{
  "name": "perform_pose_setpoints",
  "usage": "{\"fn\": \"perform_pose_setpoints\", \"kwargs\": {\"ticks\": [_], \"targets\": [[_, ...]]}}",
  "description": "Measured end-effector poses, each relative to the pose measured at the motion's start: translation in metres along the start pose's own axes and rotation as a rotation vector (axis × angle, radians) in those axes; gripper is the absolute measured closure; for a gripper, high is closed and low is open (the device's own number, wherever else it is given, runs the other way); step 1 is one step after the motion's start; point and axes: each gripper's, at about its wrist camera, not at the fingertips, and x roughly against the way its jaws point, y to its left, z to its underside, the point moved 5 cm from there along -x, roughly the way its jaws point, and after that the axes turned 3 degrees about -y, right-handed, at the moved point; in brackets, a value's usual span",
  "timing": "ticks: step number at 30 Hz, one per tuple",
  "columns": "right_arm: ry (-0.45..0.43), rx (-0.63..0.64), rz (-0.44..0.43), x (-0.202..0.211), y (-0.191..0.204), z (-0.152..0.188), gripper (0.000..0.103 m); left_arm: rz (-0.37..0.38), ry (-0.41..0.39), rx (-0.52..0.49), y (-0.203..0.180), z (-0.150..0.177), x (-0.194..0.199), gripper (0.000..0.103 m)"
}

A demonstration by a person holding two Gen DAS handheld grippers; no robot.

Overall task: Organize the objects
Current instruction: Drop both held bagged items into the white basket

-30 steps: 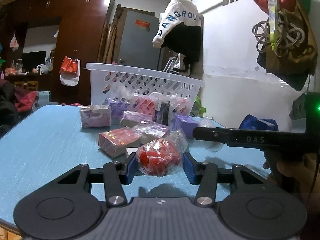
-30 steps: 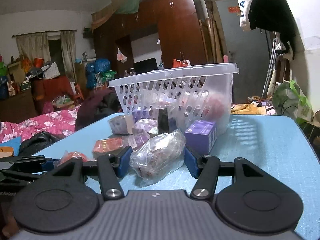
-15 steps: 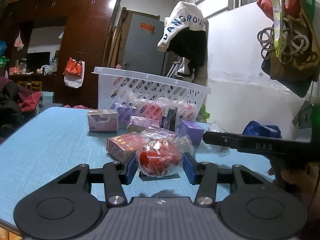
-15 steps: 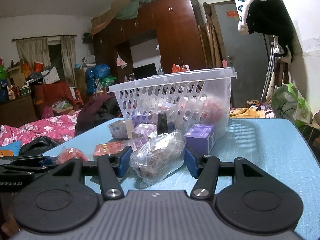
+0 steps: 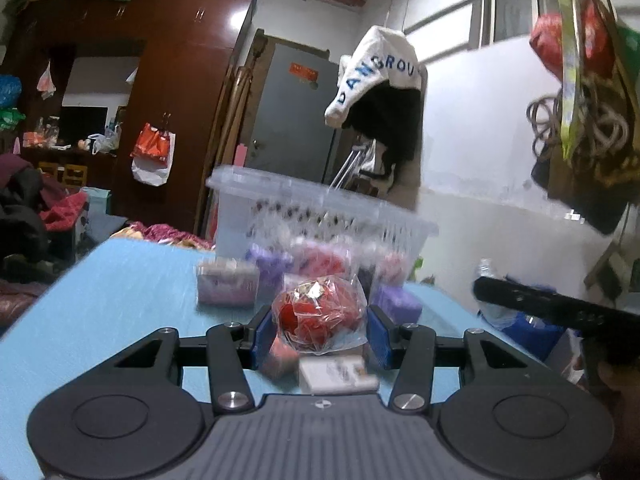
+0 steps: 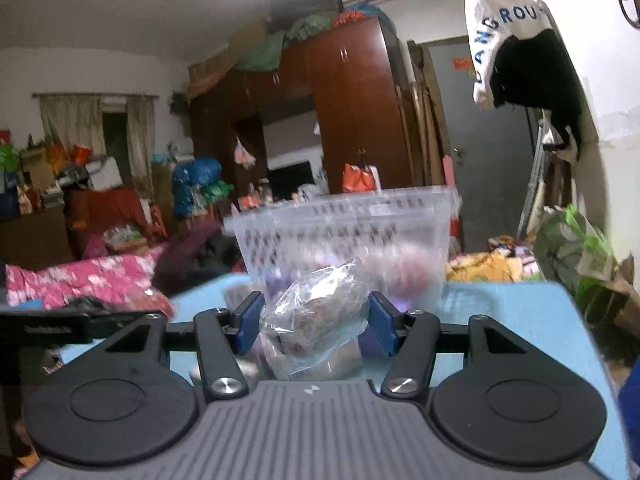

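Observation:
My left gripper is shut on a clear bag of red pieces and holds it above the blue table. My right gripper is shut on a clear bag of dark pieces, also lifted. A white slotted basket stands at the far side of the table, with pink and purple packs inside; it also shows in the right wrist view. The right gripper's body shows at the right of the left wrist view.
Small pink and purple boxes lie on the table in front of the basket, and a white box lies under my left gripper. A purple box sits to the right. A wall with hanging clothes is on the right.
Both grippers have risen and moved toward the basket with their bags; the bags have left the table. The view is motion-blurred now.

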Motion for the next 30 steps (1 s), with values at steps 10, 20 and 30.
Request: {"fn": "perform_pose_setpoints", "kwargs": {"ticks": [10,20,30], "targets": [[0.024,0.098,0.046,-0.084,-0.014,-0.098,0.043,0.047,-0.015,-0.022,-0.007,-0.111,-0.088,0.050],[0.105,0.147,0.151,-0.139,-0.029,-0.081,0.002,-0.024,0.075,-0.079,0.008,-0.109,-0.163,0.004],[0.272,0.041,0.094,-0.085,-0.041,0.002,0.008,0.054,0.128,-0.093,0.024,-0.019,-0.067,0.010]]}}
